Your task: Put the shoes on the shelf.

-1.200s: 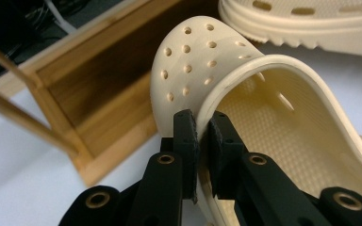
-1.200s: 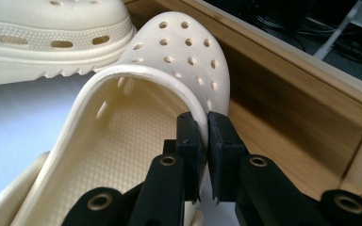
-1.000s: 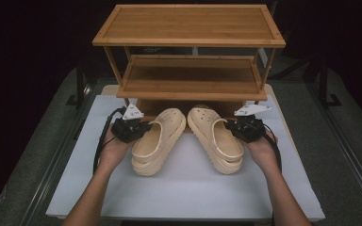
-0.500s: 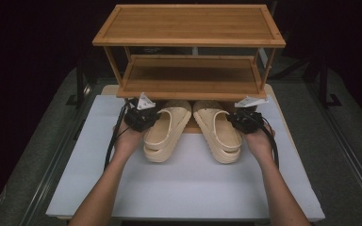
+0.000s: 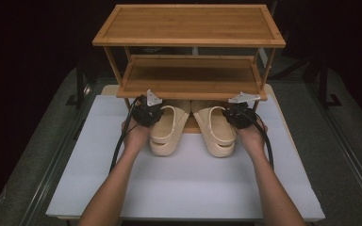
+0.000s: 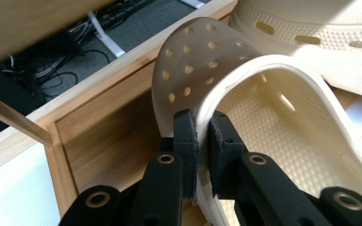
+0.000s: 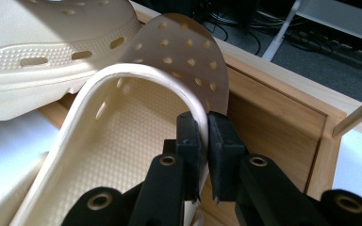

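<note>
Here my left gripper (image 5: 147, 113) has its jaws pinched on the outer side rim of the left clog (image 5: 167, 129), the thin cream wall caught between the two black pads; in the left gripper view that rim (image 6: 202, 113) runs straight up between them. My right gripper (image 5: 239, 115) grips the right clog (image 5: 218, 131) the same way, its jaws clamped on the outer edge of the upper (image 7: 202, 117). Both clogs lie side by side on the white tabletop (image 5: 184, 183), soles down, toes pointing away from me and tucked under the lower shelf of the bamboo rack (image 5: 191, 77). Their heels stick out toward me. The two clogs are close but apart, with a strip of the rack's bottom board (image 5: 191, 126) showing between them.
</note>
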`<move>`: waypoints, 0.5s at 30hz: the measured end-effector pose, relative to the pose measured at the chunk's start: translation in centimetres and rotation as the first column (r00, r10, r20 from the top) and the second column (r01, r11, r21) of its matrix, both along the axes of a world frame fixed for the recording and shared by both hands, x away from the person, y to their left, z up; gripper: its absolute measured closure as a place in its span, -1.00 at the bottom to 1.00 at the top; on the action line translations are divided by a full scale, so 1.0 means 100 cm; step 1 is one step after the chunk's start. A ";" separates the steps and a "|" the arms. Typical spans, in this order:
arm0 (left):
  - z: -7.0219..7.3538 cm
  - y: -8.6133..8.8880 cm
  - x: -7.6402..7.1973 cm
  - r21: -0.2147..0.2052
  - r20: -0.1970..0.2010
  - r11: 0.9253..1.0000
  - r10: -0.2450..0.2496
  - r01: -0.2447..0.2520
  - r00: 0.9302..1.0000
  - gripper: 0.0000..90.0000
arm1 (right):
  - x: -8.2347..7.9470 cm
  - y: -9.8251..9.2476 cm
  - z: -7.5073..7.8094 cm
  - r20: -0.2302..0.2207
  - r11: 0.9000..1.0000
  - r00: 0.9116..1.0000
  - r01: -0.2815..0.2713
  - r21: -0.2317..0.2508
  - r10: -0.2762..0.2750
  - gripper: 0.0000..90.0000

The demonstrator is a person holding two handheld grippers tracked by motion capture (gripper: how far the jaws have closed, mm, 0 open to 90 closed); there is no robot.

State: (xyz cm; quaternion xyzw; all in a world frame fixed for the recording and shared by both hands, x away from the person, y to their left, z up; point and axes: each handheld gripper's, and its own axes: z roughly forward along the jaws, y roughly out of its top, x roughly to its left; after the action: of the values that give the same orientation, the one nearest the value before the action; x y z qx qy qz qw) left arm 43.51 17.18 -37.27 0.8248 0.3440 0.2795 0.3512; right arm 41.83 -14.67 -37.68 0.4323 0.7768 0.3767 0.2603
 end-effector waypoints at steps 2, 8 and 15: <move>-0.002 -0.001 0.002 -0.002 0.006 1.000 0.011 -0.011 1.000 0.85 | 0.002 0.002 -0.001 0.006 1.000 1.000 0.010 -0.004 -0.010 0.86; -0.005 -0.004 0.007 0.021 0.023 0.999 0.030 -0.030 0.999 0.84 | 0.007 0.006 -0.007 0.013 0.999 0.999 0.032 -0.012 -0.031 0.85; -0.007 -0.011 0.008 0.028 0.034 0.999 0.044 -0.045 0.998 0.84 | 0.010 0.010 -0.010 0.032 0.999 0.998 0.046 -0.017 -0.046 0.85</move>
State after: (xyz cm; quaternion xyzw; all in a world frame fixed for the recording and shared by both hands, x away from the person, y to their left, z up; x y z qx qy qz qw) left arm 44.31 16.05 -38.01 0.8171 0.3521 0.3060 0.3388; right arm 42.78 -13.62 -38.65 0.4418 0.7658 0.3706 0.2847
